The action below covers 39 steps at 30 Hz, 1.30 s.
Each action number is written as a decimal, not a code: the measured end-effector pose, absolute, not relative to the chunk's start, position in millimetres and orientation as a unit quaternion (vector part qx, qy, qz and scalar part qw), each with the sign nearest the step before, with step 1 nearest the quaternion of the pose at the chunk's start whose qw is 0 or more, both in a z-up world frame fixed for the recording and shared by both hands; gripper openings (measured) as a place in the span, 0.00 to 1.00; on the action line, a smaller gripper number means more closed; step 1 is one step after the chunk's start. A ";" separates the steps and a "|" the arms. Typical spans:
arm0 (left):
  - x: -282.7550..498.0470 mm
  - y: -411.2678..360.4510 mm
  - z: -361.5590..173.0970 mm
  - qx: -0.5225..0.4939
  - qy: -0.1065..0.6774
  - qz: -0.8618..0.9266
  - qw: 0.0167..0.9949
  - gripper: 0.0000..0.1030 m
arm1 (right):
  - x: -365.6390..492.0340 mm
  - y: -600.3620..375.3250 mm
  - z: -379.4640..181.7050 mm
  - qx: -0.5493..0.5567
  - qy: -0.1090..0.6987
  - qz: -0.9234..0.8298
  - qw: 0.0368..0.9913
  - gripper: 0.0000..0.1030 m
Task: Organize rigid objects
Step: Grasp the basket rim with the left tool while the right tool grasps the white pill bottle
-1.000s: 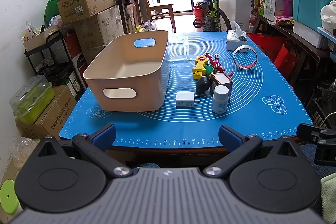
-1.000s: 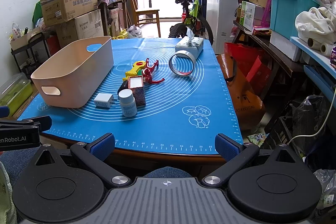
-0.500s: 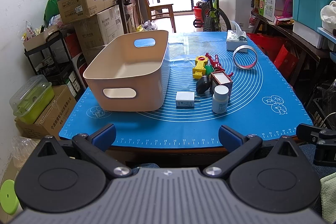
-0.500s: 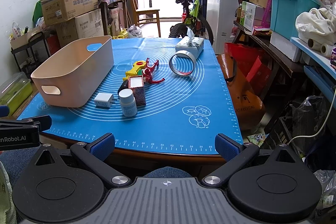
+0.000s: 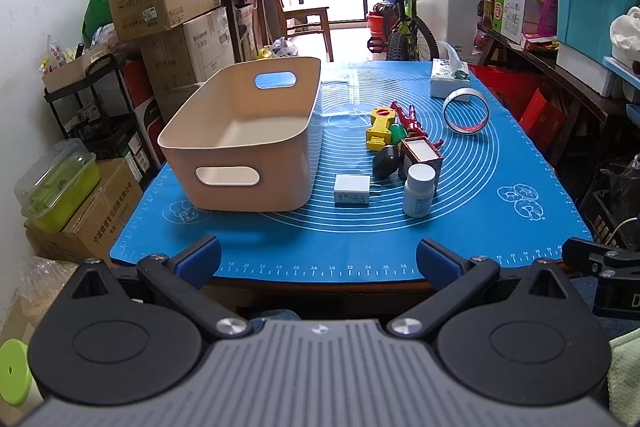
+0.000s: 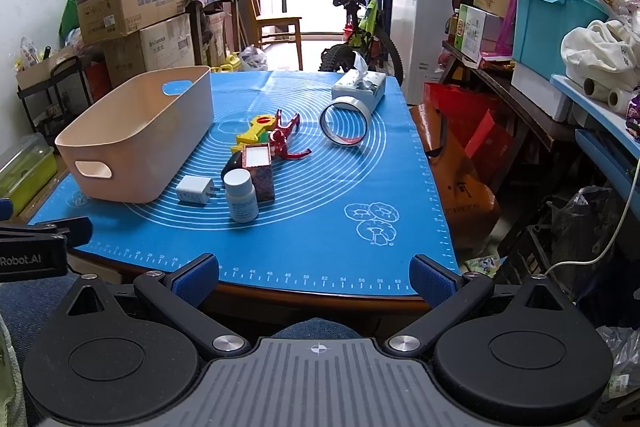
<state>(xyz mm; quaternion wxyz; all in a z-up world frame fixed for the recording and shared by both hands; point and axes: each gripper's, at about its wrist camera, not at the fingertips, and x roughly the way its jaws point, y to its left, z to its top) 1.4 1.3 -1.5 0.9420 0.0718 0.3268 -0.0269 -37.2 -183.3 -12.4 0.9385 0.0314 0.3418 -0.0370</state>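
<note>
An empty beige bin (image 5: 240,131) (image 6: 132,135) stands on the left of the blue mat (image 5: 460,223). To its right lie a white charger (image 5: 352,189) (image 6: 195,190), a white pill bottle (image 5: 418,189) (image 6: 241,195), a small dark red box (image 5: 422,157) (image 6: 260,167), a black oval object (image 5: 386,161), a yellow toy (image 5: 380,127) (image 6: 254,131), a red figure (image 6: 286,139) and a tape ring (image 5: 466,111) (image 6: 346,125). My left gripper (image 5: 318,263) and right gripper (image 6: 314,277) are open and empty, held before the table's near edge.
A tissue box (image 5: 449,78) (image 6: 360,87) stands at the mat's far right. Cardboard boxes (image 5: 168,11) are stacked to the left, a bicycle (image 6: 360,31) behind the table, and shelves with a teal crate (image 6: 556,27) to the right.
</note>
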 end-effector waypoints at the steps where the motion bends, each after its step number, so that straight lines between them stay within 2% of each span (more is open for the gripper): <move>1: 2.6 1.7 -1.4 0.071 0.328 -0.023 0.942 1.00 | -36.7 -183.7 -10.9 0.031 0.342 -0.037 0.938 0.98; 11: 26.2 24.4 17.7 0.064 0.339 -0.005 0.939 0.99 | -8.9 -177.6 7.7 0.034 0.340 -0.016 0.940 0.98; 23: 126.3 84.3 48.8 0.055 0.349 0.024 0.935 0.99 | 83.5 -142.9 -11.0 0.034 0.365 0.003 0.930 0.98; 31: 195.7 136.2 25.5 0.028 0.398 0.054 0.915 0.99 | 131.5 -125.1 -50.5 0.027 0.408 -0.021 0.912 0.94; 36: 231.6 151.2 5.9 0.046 0.438 0.061 0.896 0.98 | 152.9 -116.7 -69.7 0.026 0.425 -0.032 0.904 0.93; 37: 236.7 152.9 3.7 0.049 0.442 0.060 0.894 0.98 | 157.3 -115.0 -73.1 0.026 0.427 -0.034 0.903 0.92; 39: 245.8 158.3 -0.1 0.047 0.447 0.056 0.892 0.89 | 164.0 -110.6 -79.1 0.023 0.432 -0.036 0.901 0.92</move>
